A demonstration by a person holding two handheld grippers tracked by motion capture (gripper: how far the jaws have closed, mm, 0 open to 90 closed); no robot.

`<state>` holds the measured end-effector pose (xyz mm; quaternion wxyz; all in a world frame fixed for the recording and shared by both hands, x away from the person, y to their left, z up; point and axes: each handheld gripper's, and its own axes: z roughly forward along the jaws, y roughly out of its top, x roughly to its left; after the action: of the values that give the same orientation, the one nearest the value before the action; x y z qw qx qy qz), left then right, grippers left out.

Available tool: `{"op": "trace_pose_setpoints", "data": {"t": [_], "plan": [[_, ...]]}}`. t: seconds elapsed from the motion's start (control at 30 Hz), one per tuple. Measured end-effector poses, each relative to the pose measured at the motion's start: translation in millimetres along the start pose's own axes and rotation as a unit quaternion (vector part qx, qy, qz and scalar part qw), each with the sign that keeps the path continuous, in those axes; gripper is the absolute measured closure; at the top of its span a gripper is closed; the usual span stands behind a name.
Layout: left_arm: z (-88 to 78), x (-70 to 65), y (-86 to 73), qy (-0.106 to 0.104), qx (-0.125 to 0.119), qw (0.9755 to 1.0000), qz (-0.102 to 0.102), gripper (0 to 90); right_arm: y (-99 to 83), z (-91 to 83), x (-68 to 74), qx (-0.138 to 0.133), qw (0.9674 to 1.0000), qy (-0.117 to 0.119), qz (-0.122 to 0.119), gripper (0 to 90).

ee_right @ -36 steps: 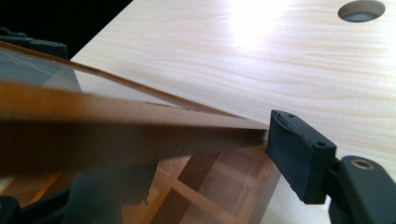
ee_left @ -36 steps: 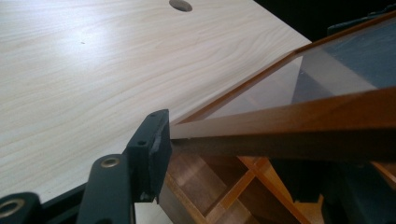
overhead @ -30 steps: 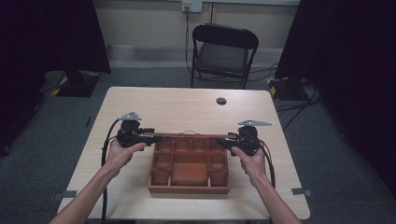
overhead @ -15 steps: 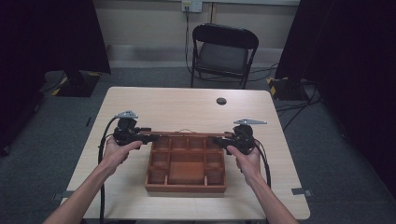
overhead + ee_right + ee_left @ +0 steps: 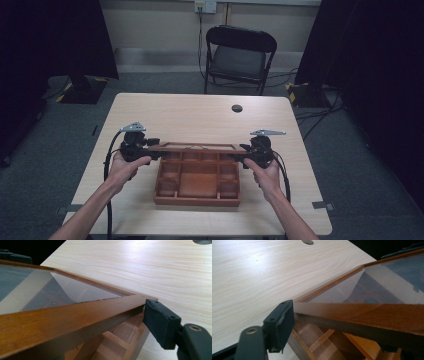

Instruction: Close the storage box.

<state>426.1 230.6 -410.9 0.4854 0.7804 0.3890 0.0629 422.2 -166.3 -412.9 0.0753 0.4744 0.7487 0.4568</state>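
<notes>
- Above the wooden box [image 5: 197, 201], lifted clear of its compartments: glass-paned lid [image 5: 197, 147] in a brown wooden frame, level, one gripper at each short end.
- At the box's left end: left gripper [image 5: 157, 149], gripped in the person's left hand [image 5: 127, 167], jaws pointing inward along the lid's frame.
- Jaws of that gripper just been opening, corner of the lid's frame between them; in the left gripper view, one black pad [image 5: 284, 320] right against the frame's edge, pressing or merely beside it impossible to tell.
- At the box's right end: right gripper [image 5: 243, 151], in the right hand [image 5: 265, 175], clamped on the lid's frame, its visible pad [image 5: 160, 322] tight against the corner.
- Under the raised lid, seen from both gripper views: wooden dividers and small compartments of the box, contents too dim to make out.
- Beneath the box: pale wood-grain table [image 5: 200, 112], box resting on the half nearest the person.
- Well beyond the box, on the far part of the tabletop: dark round hole [image 5: 237, 108].
- Farther beyond the box, past the table's far edge: black folding chair [image 5: 240, 55], facing the box.
</notes>
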Motion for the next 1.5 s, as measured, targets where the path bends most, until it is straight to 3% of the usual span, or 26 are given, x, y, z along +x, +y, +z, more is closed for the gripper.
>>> {"op": "trace_pose_setpoints", "data": {"t": [0.1, 0.17, 0.4, 0.5, 0.67, 0.9, 0.97, 1.03, 1.07, 1.17, 1.33, 1.37, 1.4, 1.43, 1.5], "plan": [[1.0, -1.6, -2.5, 0.014, 0.001, 0.9999, 0.001, 24.9, -0.6, -0.5, -0.6, 0.003, 1.0, 0.001, -0.002, 34.7], [-0.4, -1.4, -2.5, 0.01, -0.007, 0.9999, -0.005, 25.2, -1.5, -1.4, -2.4, 0.004, 1.0, 0.006, 0.003, 33.6], [-0.6, -1.4, -3.1, 0.01, -0.002, 0.9999, 0.001, 25.4, -5.3, -9.6, -8.8, 0.009, 0.9999, 0.008, 0.011, 32.1], [0.5, -2.3, -2.7, 0.006, -0.004, 1.0, -0.002, 26.9, -9.9, -16.1, -15.5, 0.019, 0.9997, -0.007, 0.012, 33.4], [-2.2, -2.4, -1.9, 0.005, -0.003, 1.0, 0.005, 26.8, -9.7, -24.7, -26.7, 0.011, 0.9993, -0.027, 0.021, 38.0], [-7.6, -3.2, -5.1, 0.01, 0.001, 0.9999, 0.01, 23.3, -8.0, -31.1, -31.4, 0.012, 0.9986, -0.044, 0.026, 47.4], [-8.8, -3.0, -5.5, 0.01, 0.003, 0.9999, 0.009, 22.4, -5.3, -35.3, -32.0, 0.01, 0.9974, -0.067, 0.026, 50.5], [-9.1, -2.9, -5.7, 0.01, 0.003, 0.9999, 0.011, 20.6, -3.5, -38.0, -33.1, 0.005, 0.9973, -0.067, 0.03, 50.7], [-9.1, -2.7, -6.0, 0.009, 0.004, 0.9999, 0.012, 19.3, 0.8, -44.4, -35.5, -0.01, 0.9978, -0.049, 0.045, 50.7], [-8.4, -2.5, -7.0, 0.003, 0.005, 0.9999, 0.014, 18.8, 6.1, -49.9, -33.1, -0.023, 0.9984, -0.027, 0.044, 50.7], [-8.8, -3.3, -8.4, 0.004, 0.011, 0.9998, 0.016, 18.7, 16.4, -53.1, -19.3, -0.03, 0.9993, 0.006, 0.019, 51.7], [-9.1, -3.1, -10.7, 0.005, 0.02, 0.9995, 0.024, 18.2, 23.2, -57.2, -4.0, -0.053, 0.9984, 0.018, -0.005, 53.5], [-9.1, -3.1, -10.7, 0.005, 0.02, 0.9995, 0.024, 17.6, 23.2, -57.2, -4.0, -0.053, 0.9984, 0.018, -0.005, 53.5], [-8.4, -2.8, -13.2, 0.002, 0.02, 0.9996, 0.021, 17.5, 30.2, -59.7, 11.8, -0.057, 0.9973, 0.039, -0.026, 55.7], [-8.1, -2.4, -13.9, 0.001, 0.02, 0.9996, 0.018, 17.3, 32.8, -60.1, 17.4, -0.056, 0.9969, 0.045, -0.033, 56.8]]}}
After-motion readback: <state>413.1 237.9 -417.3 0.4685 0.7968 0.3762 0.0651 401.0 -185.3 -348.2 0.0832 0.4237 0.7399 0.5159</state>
